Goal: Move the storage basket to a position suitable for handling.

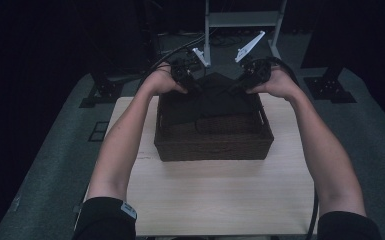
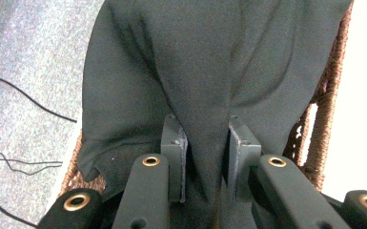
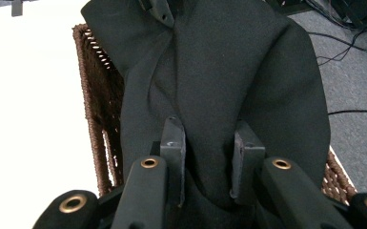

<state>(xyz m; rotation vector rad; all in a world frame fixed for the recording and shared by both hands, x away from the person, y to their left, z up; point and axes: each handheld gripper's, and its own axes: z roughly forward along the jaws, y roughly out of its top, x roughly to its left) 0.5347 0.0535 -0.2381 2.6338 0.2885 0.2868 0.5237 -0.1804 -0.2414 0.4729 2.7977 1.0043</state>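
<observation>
A black cloth (image 1: 215,102) lies bunched in a brown wicker basket (image 1: 212,145) at the far middle of the light wooden table (image 1: 220,200). My left gripper (image 1: 194,88) is at the basket's far left corner, my right gripper (image 1: 234,89) at its far right. In the left gripper view, the left gripper (image 2: 205,125) is shut on a raised fold of the cloth (image 2: 209,57), which spreads out ahead over the basket rim (image 2: 321,119). In the right gripper view, the right gripper (image 3: 208,128) pinches another fold of the cloth (image 3: 229,62) the same way, beside the basket wall (image 3: 100,109).
Grey carpet (image 1: 55,150) surrounds the table, with loose black cables (image 2: 28,102) on it beyond the basket. A metal stand (image 1: 242,20) and dark floor brackets (image 1: 330,90) sit behind the table. Bare tabletop stretches between the basket and the person's sleeves (image 1: 105,220).
</observation>
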